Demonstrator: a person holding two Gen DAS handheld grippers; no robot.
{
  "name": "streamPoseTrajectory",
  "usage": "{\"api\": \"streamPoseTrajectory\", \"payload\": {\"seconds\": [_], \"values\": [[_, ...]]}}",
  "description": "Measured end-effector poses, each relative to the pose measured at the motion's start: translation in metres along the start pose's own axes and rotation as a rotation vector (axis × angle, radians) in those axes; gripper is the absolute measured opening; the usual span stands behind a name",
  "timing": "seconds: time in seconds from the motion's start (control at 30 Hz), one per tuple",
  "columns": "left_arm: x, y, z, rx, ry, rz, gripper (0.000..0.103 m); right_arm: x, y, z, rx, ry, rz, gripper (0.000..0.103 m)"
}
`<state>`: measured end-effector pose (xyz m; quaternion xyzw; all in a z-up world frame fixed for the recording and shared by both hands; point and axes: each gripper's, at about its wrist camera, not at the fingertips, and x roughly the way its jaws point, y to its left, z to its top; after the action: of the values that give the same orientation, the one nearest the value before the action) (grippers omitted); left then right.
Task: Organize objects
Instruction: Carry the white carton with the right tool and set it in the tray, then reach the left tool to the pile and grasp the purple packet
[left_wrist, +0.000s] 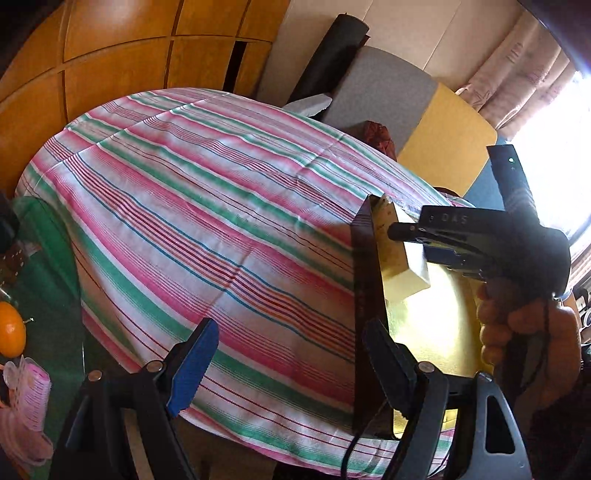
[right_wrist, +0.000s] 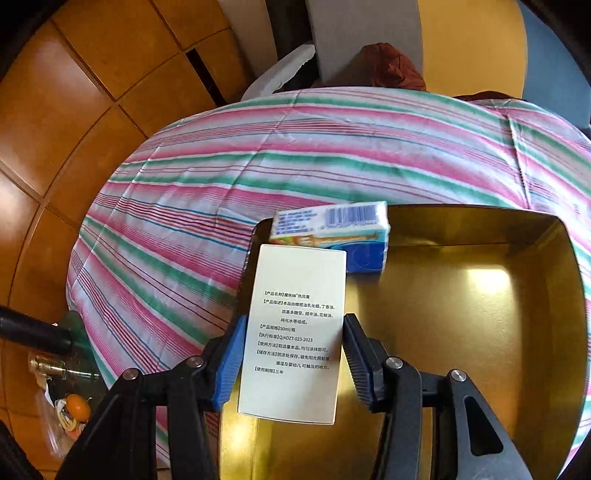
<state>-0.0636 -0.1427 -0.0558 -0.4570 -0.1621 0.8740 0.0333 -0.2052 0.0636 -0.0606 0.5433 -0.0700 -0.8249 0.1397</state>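
Between the pads of the right gripper (right_wrist: 293, 363) sits the cream carton (right_wrist: 295, 332) — clamped across its narrow width, printed face toward the camera, its long axis running straight ahead along the fingers. Directly under and ahead of those tongs opens the gold tin (right_wrist: 554, 332), so the carton hangs over the near-left part of the tin's floor, hard by the left wall. Just beyond the carton's far end, touching or nearly touching it, lies the blue tissue pack (right_wrist: 332, 236), set crosswise against the far-left corner. My reading: the coming move is a lowering and release, and it turns on that gap — the carton's far end must stay short of the tissue pack, with its long side along the left wall.

From the other side, the left gripper (left_wrist: 295, 369) stands with jaws wide apart and nothing between them; its right finger is beside the tin's dark outer wall, whether touching I cannot tell. Ahead of it the striped cloth (left_wrist: 184, 184) stretches away bare. The right hand is plainly the nearer one for the placing.
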Motion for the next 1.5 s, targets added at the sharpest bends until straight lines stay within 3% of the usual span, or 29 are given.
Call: {"api": "streamPoseTrajectory", "payload": {"seconds": [0.2, 0.27, 0.6, 0.87, 1.27, 1.5], "values": [[-0.003, -0.003, -0.001, 0.008, -0.009, 0.006, 0.081, 0.001, 0.0, -0.002, 0.014, 0.001, 0.053, 0.054], [-0.004, -0.004, -0.001, 0.014, -0.015, 0.01, 0.081, -0.007, -0.004, -0.003, 0.02, -0.015, 0.084, 0.065], [-0.021, -0.028, 0.0, 0.087, -0.071, 0.03, 0.081, -0.079, -0.046, -0.036, -0.027, -0.143, 0.088, 0.077], [-0.036, -0.077, -0.003, 0.199, -0.11, 0.022, 0.081, -0.139, -0.107, -0.079, -0.082, -0.222, -0.016, 0.084], [-0.039, -0.176, -0.023, 0.427, -0.098, -0.058, 0.081, -0.203, -0.237, -0.112, 0.092, -0.311, -0.169, 0.085], [-0.027, -0.23, -0.035, 0.507, -0.035, -0.108, 0.081, -0.246, -0.314, -0.124, 0.2, -0.385, -0.287, 0.086]]}}
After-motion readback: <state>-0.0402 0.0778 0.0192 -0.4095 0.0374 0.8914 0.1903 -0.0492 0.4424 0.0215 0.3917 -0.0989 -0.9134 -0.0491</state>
